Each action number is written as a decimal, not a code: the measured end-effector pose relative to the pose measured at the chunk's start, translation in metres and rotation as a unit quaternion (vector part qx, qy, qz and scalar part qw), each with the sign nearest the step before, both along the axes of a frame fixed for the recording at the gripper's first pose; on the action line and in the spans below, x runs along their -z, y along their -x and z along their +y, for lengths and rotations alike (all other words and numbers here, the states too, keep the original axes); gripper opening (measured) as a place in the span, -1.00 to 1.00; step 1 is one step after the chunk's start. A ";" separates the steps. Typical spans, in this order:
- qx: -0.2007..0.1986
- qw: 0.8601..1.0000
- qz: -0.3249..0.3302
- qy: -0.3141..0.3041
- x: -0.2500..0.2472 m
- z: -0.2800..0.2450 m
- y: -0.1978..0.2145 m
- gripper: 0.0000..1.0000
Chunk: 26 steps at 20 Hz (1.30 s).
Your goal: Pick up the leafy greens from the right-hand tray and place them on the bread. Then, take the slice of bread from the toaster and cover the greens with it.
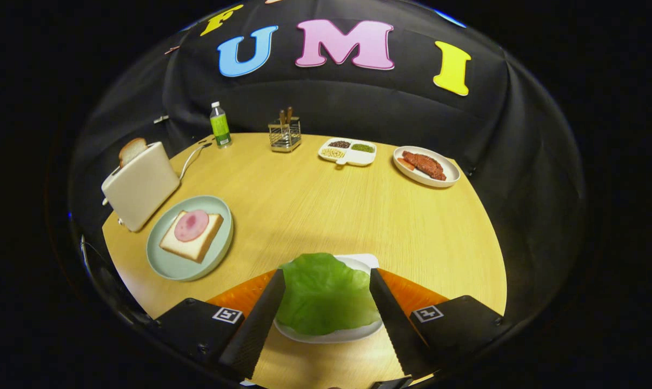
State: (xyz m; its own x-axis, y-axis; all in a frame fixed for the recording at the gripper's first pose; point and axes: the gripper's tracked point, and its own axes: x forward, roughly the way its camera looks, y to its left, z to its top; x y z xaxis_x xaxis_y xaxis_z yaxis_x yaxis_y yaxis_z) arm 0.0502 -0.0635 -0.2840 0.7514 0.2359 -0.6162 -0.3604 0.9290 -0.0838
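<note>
Greens [326,294] lie on a white tray [331,336] between the gripper [323,281] fingers, which stand wide apart, holding nothing yet. A shallow pinch may slip off or tear them, I judge: one thin, crinkled, floppy leaf. Bread [192,236] with ham waits far left.

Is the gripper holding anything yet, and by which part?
Nothing is held. The gripper is open, its fingers flanking the green lettuce leaf, which lies on its white plate; neither visibly presses it.
</note>
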 end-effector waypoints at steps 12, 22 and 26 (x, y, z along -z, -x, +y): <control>-0.030 0.997 0.069 0.022 0.056 0.002 -0.010 0.97; -0.033 0.997 0.067 0.022 0.054 0.010 -0.005 0.01; -0.009 0.997 0.068 0.022 0.052 0.004 -0.009 -0.36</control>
State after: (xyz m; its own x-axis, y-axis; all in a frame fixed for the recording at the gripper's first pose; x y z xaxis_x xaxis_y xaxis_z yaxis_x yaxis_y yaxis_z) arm 0.0592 -0.0593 -0.3358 0.6560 0.2188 -0.7224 -0.3880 0.9187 -0.0741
